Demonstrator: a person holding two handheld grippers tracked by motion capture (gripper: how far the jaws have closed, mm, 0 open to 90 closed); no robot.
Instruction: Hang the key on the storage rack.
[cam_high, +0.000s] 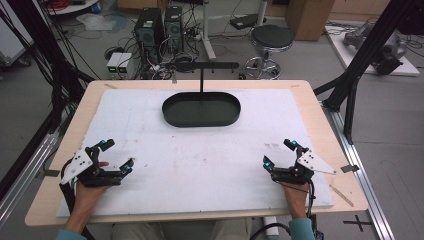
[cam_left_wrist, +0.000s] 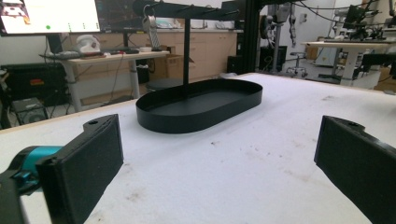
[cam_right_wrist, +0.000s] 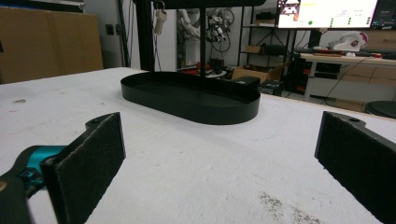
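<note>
Black oval metal tray (cam_high: 201, 110) with its upright stand sits far centre; your left gripper (cam_high: 117, 156) and right gripper (cam_high: 278, 152) rest near you, jaws spread, grasping nothing.

High view overhead; both low tool views toward shared black tray (cam_high: 201, 109) (opposite sides).

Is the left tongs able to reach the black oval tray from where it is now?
Probably yes: the left tongs stand open, and only bare white board lies between them and the black oval tray.
</note>
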